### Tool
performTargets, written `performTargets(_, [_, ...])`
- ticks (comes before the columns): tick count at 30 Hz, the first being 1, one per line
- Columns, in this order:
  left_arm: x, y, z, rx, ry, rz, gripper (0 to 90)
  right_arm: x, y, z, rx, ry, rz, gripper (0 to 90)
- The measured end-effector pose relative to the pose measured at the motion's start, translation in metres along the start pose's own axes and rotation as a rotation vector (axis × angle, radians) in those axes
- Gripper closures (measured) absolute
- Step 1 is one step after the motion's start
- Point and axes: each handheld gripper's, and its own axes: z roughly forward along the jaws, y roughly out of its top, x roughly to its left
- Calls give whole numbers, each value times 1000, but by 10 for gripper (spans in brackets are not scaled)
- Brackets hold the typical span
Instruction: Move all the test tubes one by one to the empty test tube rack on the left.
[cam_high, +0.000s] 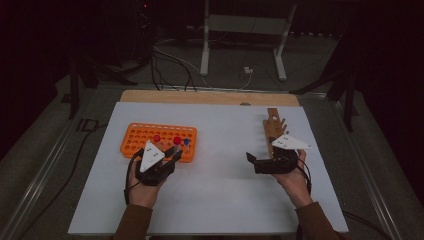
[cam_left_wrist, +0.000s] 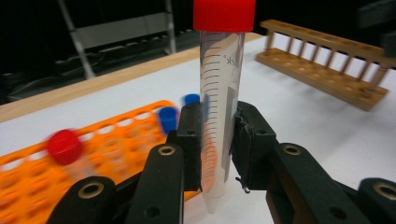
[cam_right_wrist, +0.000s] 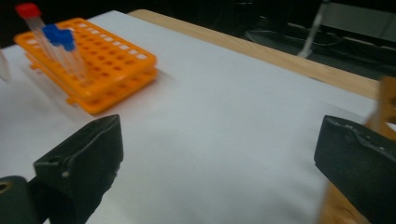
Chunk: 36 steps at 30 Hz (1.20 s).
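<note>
My left gripper (cam_high: 174, 151) is shut on a clear graduated tube with a red cap (cam_left_wrist: 222, 84), which stands upright between the pads with its pointed tip just above the white sheet. It is at the near right corner of the orange tube rack (cam_high: 137, 137). That rack holds another red-capped tube (cam_left_wrist: 64, 145) and two blue-capped tubes (cam_left_wrist: 167, 116). My right gripper (cam_high: 251, 161) is open with nothing between its fingers, beside the near end of the wooden tube rack (cam_high: 274, 125). In the right gripper view the jaws (cam_right_wrist: 219, 149) stand wide apart and point toward the orange rack (cam_right_wrist: 107, 60).
A white sheet (cam_high: 220, 200) covers the table, with a strip of bare wood (cam_high: 210, 96) along its far edge. Beyond it, cables (cam_high: 170, 65) and a white stand (cam_high: 245, 30) are on the floor. The wooden rack (cam_left_wrist: 327, 70) lies along the right side.
</note>
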Motion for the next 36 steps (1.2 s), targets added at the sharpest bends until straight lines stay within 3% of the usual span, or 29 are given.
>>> performTargets(10, [39,-13,-15,-40,139,-71,743,-12,-16,-13,-5,-28,39,15])
performTargets(21, [60,-22,3,-23,249,-85,743,-11,-17,-16,-18,-28,35,15])
performTargets(31, [74,-34,19,-43,250,-166,741,-10,-18,-17,-21,-22,39,15])
performTargets(36, [74,-44,23,13,212,-166,740,-10,-19,-17,-19,-20,41,15])
